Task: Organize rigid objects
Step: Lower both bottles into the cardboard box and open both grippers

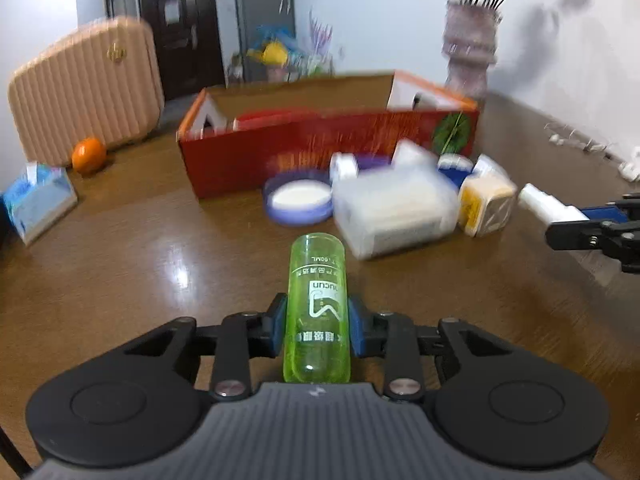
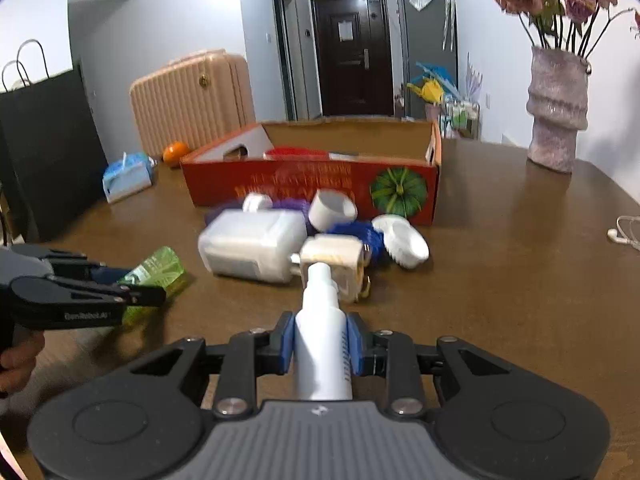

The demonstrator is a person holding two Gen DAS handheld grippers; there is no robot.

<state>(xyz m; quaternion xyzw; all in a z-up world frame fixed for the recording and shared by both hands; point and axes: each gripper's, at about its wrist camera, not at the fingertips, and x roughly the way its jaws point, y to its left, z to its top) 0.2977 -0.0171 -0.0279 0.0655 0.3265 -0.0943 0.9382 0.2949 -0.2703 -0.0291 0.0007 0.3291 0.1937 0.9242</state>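
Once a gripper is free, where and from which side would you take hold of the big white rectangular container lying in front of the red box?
Probably from above, across the short sides of the white container. It lies flat on the table, with clutter beside it.

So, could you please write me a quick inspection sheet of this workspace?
Surface: brown wooden table, glossy.
Job's things: green bottle and white spray bottle held; red cardboard box open behind a pile of white containers.
Clutter: orange, tissue pack, vase.
Grippers: left gripper and right gripper each shut on a bottle.
Cables: white earphones at the table's right edge.
Surroundings: pink suitcase, dark door.
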